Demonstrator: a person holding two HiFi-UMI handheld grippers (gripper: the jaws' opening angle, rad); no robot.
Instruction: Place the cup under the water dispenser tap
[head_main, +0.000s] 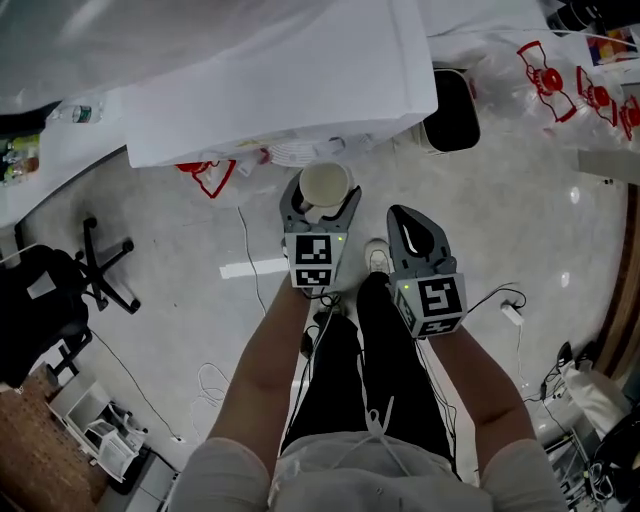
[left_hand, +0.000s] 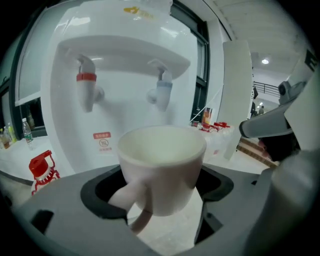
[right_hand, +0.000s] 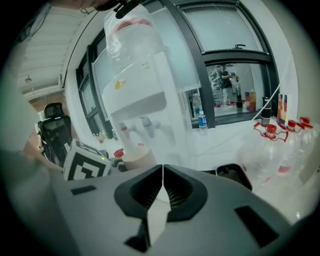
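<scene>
A cream mug (head_main: 324, 184) with a handle sits upright between the jaws of my left gripper (head_main: 322, 202), which is shut on it. In the left gripper view the mug (left_hand: 162, 160) hangs in front of the white water dispenser (left_hand: 125, 55), below and short of its red tap (left_hand: 86, 88) and blue tap (left_hand: 161, 93). From the head view the dispenser (head_main: 280, 70) appears as a white top just beyond the mug. My right gripper (head_main: 402, 216) is beside the left one, shut and empty; its jaws (right_hand: 162, 171) meet with nothing between them.
A black bin (head_main: 452, 110) stands right of the dispenser. Clear bottles with red caps (head_main: 560, 80) lie at the far right. An office chair base (head_main: 100, 265) is at the left. Cables and a white tape strip (head_main: 255, 268) lie on the floor.
</scene>
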